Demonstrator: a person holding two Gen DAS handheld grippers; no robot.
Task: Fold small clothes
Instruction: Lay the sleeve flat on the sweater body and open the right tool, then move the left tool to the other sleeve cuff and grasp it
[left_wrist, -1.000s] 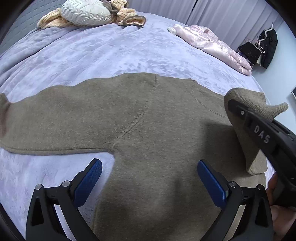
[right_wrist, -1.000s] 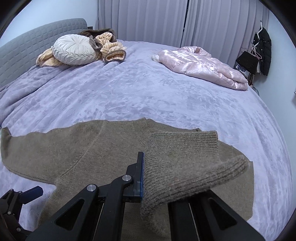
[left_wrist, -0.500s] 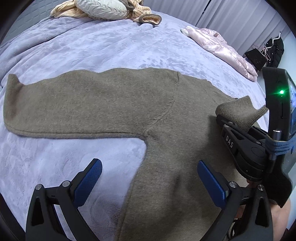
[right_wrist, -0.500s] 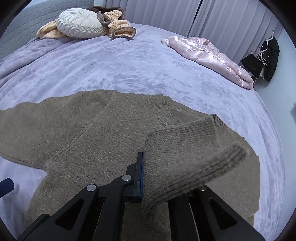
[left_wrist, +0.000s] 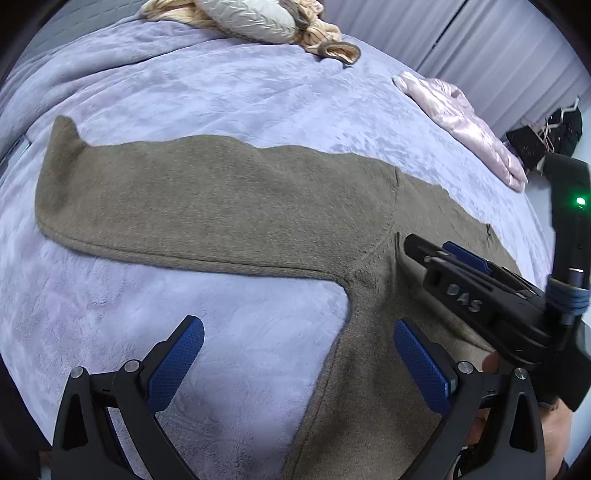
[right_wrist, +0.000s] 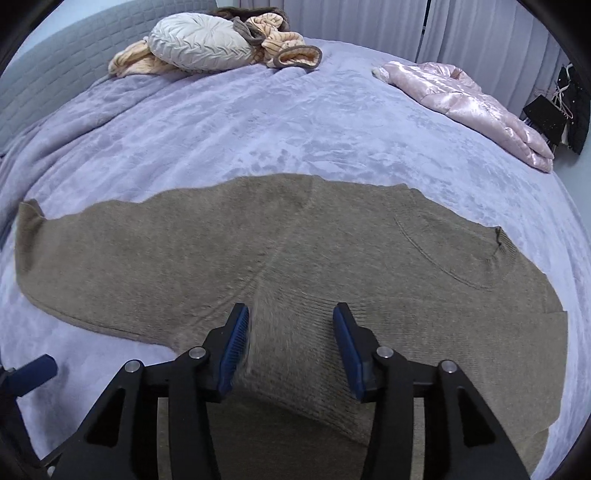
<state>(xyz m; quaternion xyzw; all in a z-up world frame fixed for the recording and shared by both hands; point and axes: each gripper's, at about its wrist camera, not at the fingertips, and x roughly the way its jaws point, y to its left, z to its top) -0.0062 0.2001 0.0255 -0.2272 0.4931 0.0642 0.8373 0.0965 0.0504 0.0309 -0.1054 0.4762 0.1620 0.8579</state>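
An olive-brown knit sweater (left_wrist: 221, 206) lies flat on the lilac bedspread (left_wrist: 221, 92), its left sleeve stretched out to the left. In the right wrist view the other sleeve (right_wrist: 295, 325) is folded across the sweater's body (right_wrist: 369, 236), and its blurred cuff end lies between my right gripper's jaws. My right gripper (right_wrist: 291, 343) is opening and its right pad stands clear of the cuff. My left gripper (left_wrist: 295, 365) is open and holds nothing, hovering over the bedspread and the sweater's side edge below the armpit. The right gripper (left_wrist: 443, 254) shows beside it, low over the sweater.
At the head of the bed lie a round pleated cushion (right_wrist: 199, 44) and a beige striped garment (right_wrist: 291, 51), with a grey quilted headboard (right_wrist: 44, 85) behind. A pink padded jacket (right_wrist: 472, 107) lies at the far right. Dark clothes (right_wrist: 569, 107) hang past the bed's right edge.
My right gripper came down with the sleeve cuff and its jaws have opened, letting the cuff drop onto the sweater. The left gripper slid left, staying open, so the whole left sleeve shows.
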